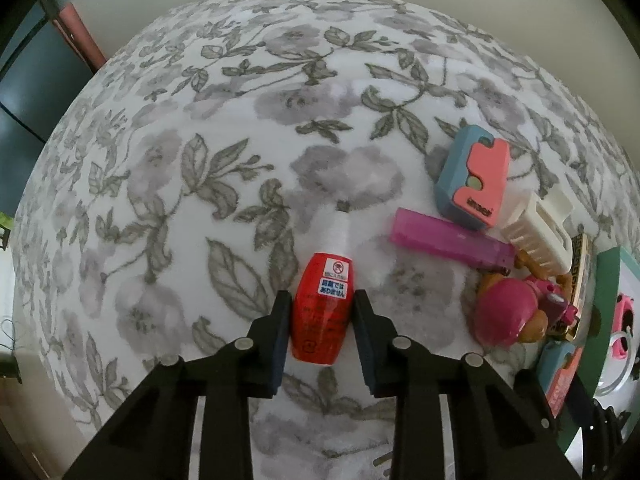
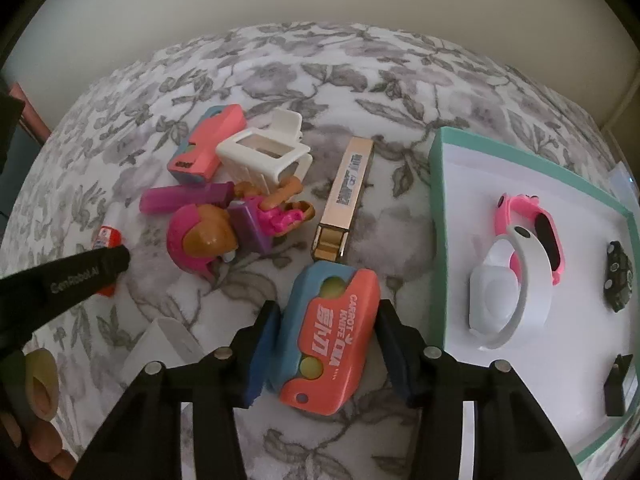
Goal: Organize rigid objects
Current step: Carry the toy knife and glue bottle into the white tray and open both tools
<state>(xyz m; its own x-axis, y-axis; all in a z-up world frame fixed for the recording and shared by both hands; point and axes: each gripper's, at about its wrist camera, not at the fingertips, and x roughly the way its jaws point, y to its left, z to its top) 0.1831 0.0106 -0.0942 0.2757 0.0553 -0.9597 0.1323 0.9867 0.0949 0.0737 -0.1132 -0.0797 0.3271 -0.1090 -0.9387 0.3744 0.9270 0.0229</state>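
Observation:
A red bottle with a white cap [image 1: 323, 300] lies on the floral cloth between the fingers of my left gripper [image 1: 320, 304], which stands open around it with small gaps on both sides. In the right wrist view, a blue and coral carrot knife toy [image 2: 328, 336] lies between the fingers of my right gripper [image 2: 328, 332], which is open around it. The left gripper's finger [image 2: 80, 272] shows at the left there, over the red bottle [image 2: 106, 238].
A green-rimmed white tray [image 2: 438, 216] at the right holds a pink watch [image 2: 536, 232], a white band [image 2: 504, 292] and dark small items. On the cloth lie a second knife toy [image 1: 476, 176], a purple tube [image 1: 448, 238], a white clip [image 1: 536, 232], a pink-helmeted figure [image 2: 208, 236] and a gold box [image 2: 346, 196].

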